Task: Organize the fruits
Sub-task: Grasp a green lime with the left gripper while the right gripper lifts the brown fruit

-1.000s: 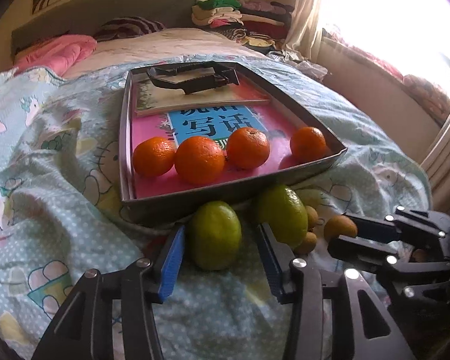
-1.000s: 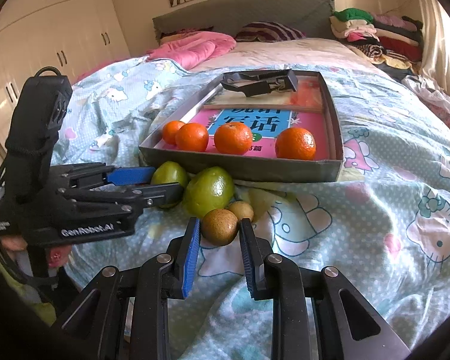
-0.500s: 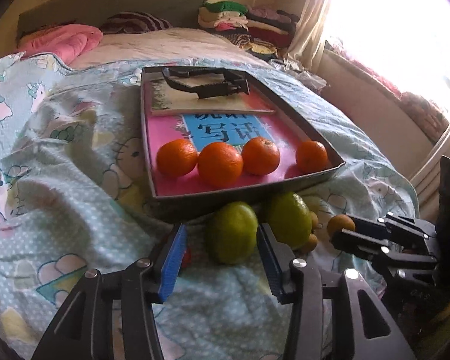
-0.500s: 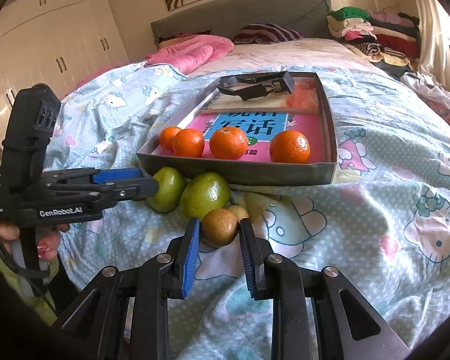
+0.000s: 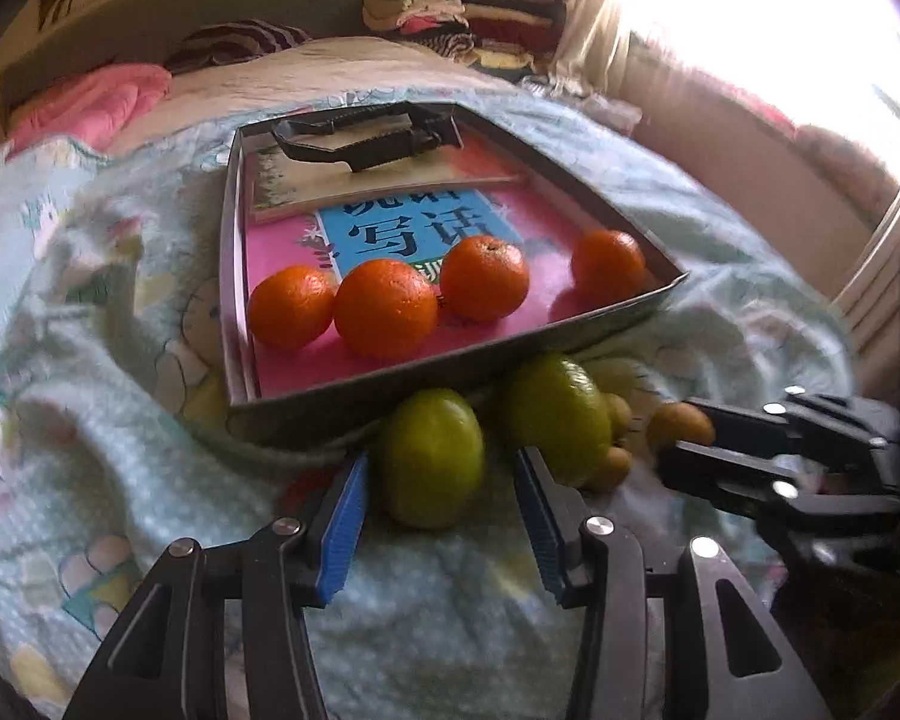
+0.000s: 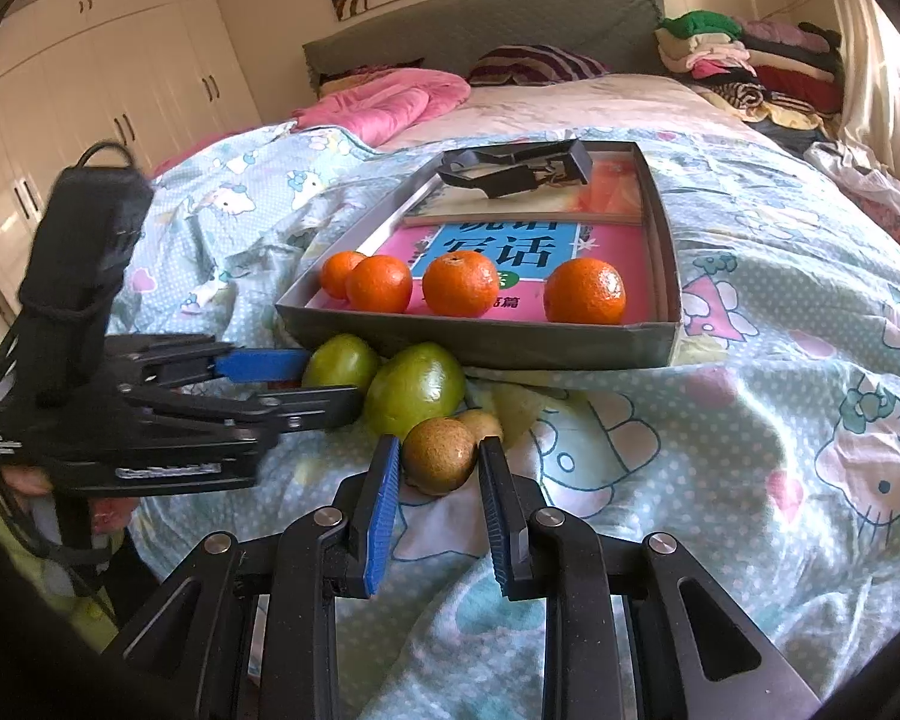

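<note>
A grey tray (image 5: 450, 360) lies on the bed and holds several oranges (image 5: 385, 307) on a pink book. In front of it lie two green fruits and small brown fruits. My left gripper (image 5: 438, 483) is open, its blue pads either side of the nearer green fruit (image 5: 429, 456), with gaps showing. The second green fruit (image 5: 555, 411) lies to its right. My right gripper (image 6: 439, 462) is shut on a brown fruit (image 6: 439, 455); it also shows in the left wrist view (image 5: 681, 425). Another brown fruit (image 6: 483, 420) lies just behind. The left gripper also shows in the right wrist view (image 6: 324, 384).
A black clip-like tool (image 6: 516, 171) rests on a second book at the tray's far end. The tray's front wall (image 6: 480, 348) stands right behind the green fruits. Rumpled cartoon-print bedding (image 6: 780, 420) spreads right. Pink quilt (image 6: 384, 102) and stacked clothes (image 6: 750, 60) lie far back.
The left gripper has shifted slightly and stays open around the green fruit. The right gripper keeps its hold on the brown fruit. The fruits have not moved.
</note>
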Demonstrator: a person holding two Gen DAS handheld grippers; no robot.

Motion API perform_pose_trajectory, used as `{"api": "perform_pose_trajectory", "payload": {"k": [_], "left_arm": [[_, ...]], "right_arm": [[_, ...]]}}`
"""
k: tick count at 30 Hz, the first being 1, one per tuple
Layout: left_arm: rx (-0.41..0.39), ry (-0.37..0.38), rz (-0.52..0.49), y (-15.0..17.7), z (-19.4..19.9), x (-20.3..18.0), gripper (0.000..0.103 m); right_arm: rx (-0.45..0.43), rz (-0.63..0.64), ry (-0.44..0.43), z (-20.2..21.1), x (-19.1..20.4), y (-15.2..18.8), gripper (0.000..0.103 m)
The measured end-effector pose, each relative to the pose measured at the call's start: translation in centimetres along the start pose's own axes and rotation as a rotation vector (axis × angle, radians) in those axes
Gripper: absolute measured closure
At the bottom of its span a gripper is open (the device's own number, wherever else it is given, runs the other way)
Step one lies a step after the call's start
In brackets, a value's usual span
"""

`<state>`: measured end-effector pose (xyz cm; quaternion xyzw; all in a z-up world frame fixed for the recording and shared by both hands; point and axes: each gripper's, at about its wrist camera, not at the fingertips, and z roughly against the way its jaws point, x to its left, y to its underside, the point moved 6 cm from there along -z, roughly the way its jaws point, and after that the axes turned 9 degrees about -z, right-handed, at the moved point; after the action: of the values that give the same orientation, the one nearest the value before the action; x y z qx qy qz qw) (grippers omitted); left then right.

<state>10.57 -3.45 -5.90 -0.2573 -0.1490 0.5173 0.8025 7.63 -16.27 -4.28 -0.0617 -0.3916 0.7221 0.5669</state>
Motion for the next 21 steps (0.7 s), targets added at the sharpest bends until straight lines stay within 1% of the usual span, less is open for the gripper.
{"api": "perform_pose_trajectory", "payload": {"k": [1, 3, 5, 6, 7, 8, 10, 11, 13, 17, 21], "left_arm": [[0.014, 0.0, 0.007, -0.1, -0.2, 0.0, 0.055], [0.035, -0.01, 0.02, -0.5, -0.7, 0.2, 0.058], [0.049, -0.031, 0.013, -0.8, -1.4, 0.2, 0.06], [0.059, -0.039, 0.007, -0.8, -1.7, 0.1, 0.063], [0.066, -0.05, -0.002, -0.8, -1.9, 0.0, 0.063], [0.065, -0.069, -0.02, -0.8, -2.0, -0.3, 0.063], [0.053, -0.081, -0.031, -0.7, -1.8, -0.4, 0.063], [0.045, -0.075, -0.02, -0.8, -1.5, -0.3, 0.063], [0.018, -0.031, 0.019, -1.1, 0.0, -0.1, 0.063], [-0.059, 0.022, 0.033, -3.0, 2.9, -0.3, 0.063], [-0.071, 0.026, 0.052, -4.5, 3.1, 0.2, 0.063]], "right_arm": [[-0.001, 0.0, 0.0, 0.0, 0.0, 0.0, 0.076], [-0.004, -0.003, -0.001, 0.0, -0.1, -0.2, 0.076], [-0.009, -0.003, 0.0, 0.1, -0.1, -0.3, 0.076], [-0.011, -0.003, 0.001, 0.2, -0.2, -0.4, 0.076], [-0.015, -0.001, 0.003, 0.3, -0.1, -0.4, 0.076], [-0.019, 0.0, 0.005, 0.4, -0.2, -0.6, 0.076], [-0.031, 0.004, 0.007, 0.6, -0.1, -1.0, 0.076], [-0.038, 0.008, 0.009, 0.8, 0.0, -1.2, 0.076], [-0.058, 0.013, 0.006, 1.2, 0.1, -2.2, 0.076], [-0.087, 0.026, 0.0, 1.4, 0.3, -4.3, 0.076], [-0.078, 0.032, 0.001, 0.1, 0.0, -6.1, 0.076]]}}
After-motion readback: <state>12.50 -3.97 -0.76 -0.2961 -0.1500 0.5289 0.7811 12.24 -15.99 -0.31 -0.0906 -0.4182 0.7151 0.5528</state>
